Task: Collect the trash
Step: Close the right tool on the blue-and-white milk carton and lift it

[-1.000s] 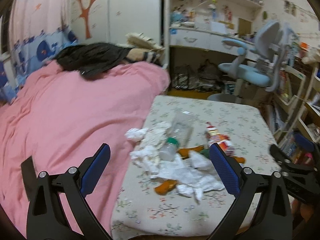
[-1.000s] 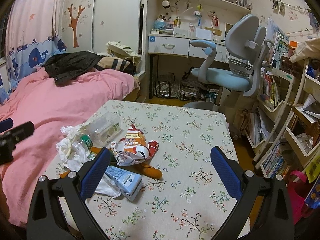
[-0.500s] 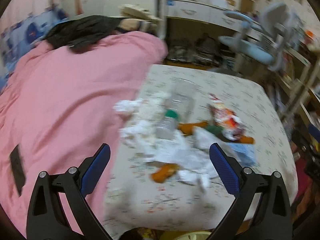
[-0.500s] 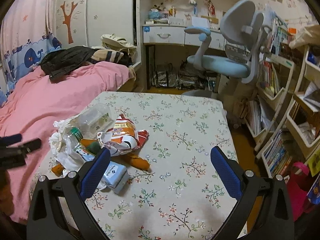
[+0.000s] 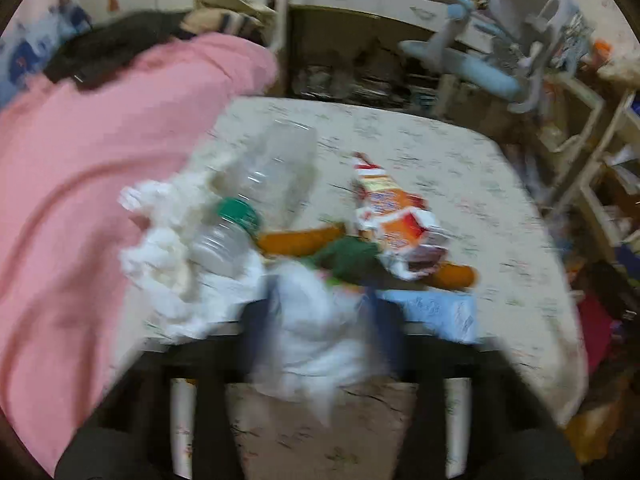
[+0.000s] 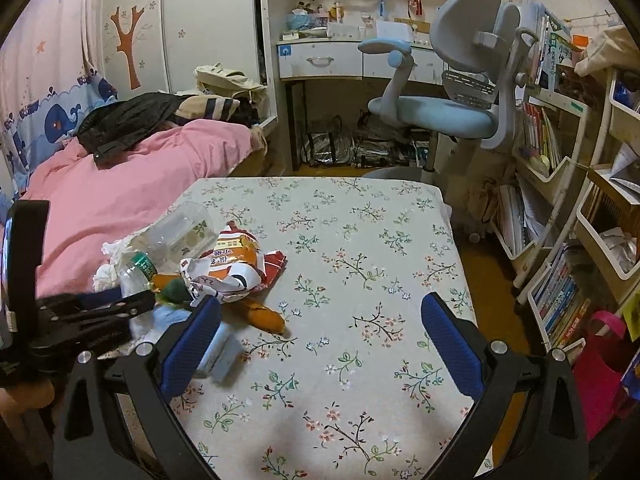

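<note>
A trash pile lies on the left part of the floral table (image 6: 360, 288): a clear plastic bottle with a green cap (image 5: 264, 184), an orange snack bag (image 5: 394, 216), white tissues (image 5: 168, 264), orange pieces (image 5: 300, 236) and a light-blue carton (image 5: 436, 312). My left gripper (image 5: 320, 320) is blurred; its blue pads stand close on either side of a crumpled white tissue (image 5: 316, 340). It also shows in the right wrist view (image 6: 108, 304) at the pile. My right gripper (image 6: 320, 344) is open and empty above the table's near middle.
A bed with a pink cover (image 6: 120, 184) runs along the table's left side. A blue-grey desk chair (image 6: 452, 116) and a desk stand beyond the table. Bookshelves (image 6: 560, 184) and a pink bag (image 6: 604, 364) line the right.
My left gripper moved forward into the pile and closed its jaws from wide open onto the white tissue. My right gripper shifted slightly and stayed open.
</note>
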Motion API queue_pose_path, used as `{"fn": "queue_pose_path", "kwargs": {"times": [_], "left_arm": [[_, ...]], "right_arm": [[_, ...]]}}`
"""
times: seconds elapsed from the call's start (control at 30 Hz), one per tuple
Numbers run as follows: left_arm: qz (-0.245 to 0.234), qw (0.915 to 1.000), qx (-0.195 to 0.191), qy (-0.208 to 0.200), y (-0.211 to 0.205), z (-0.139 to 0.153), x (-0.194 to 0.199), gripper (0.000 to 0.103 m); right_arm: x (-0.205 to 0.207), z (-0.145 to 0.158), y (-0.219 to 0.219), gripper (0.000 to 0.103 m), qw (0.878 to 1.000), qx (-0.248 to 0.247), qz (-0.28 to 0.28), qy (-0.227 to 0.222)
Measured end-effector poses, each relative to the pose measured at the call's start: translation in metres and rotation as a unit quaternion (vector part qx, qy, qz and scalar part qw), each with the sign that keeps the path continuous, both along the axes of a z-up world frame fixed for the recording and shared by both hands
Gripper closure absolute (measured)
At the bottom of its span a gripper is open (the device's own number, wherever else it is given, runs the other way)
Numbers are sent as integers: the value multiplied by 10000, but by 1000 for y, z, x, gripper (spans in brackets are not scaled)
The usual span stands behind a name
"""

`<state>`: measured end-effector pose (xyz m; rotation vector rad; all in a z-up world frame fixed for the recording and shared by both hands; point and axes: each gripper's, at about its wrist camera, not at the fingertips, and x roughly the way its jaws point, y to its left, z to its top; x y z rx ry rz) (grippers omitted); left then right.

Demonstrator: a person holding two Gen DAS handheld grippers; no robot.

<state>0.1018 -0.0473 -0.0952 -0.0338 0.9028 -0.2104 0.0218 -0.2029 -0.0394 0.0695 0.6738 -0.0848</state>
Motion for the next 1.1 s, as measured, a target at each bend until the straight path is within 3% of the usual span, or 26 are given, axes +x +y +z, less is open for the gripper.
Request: {"fn": "queue_pose_path", "kwargs": {"times": [0.07,0.2,0.47,0.57,0.7,0.77,0.83,0.93,1.0,1.03,1.1], "left_arm": [[-92,9999,-92,-70,4,5,-4,102],[-116,9988,-402,-271,23,21,-22,102],[-406,9889,-1169,-823,66,63,-78,102],[-415,9875,-1317,-766,82,63,-96,102],[-257,9882,-1388,-590,95,54,-96,102],[-211,9874,-1469,-550,100,52,-93,102],[-212,9876,-1452,-563,102,51,-91,102],[-234,9873,-1472,-555,102,50,-91,102],[-218,9878,-1434,-569,102,50,-90,102],[-215,9876,-1443,-575,103,51,-91,102],[-191,9869,-1494,-578,105,51,-89,102]], "right_arm": [[1,0,0,6,10000,29,-5,8],[3,-2,3,6,9999,101,85,69],[10,-13,34,6,9955,-226,891,242],[16,-16,51,6,9902,-538,1271,215],[26,-20,71,9,9806,-581,1856,263],[29,-24,87,26,9711,-707,2246,388],[33,-33,102,34,9627,-977,2450,598],[43,-56,117,54,9484,-1156,2755,1060],[43,-66,126,63,9417,-1481,2799,1139],[43,-68,127,74,9408,-1512,2808,1151],[45,-66,122,80,9452,-1265,2776,1165]]}}
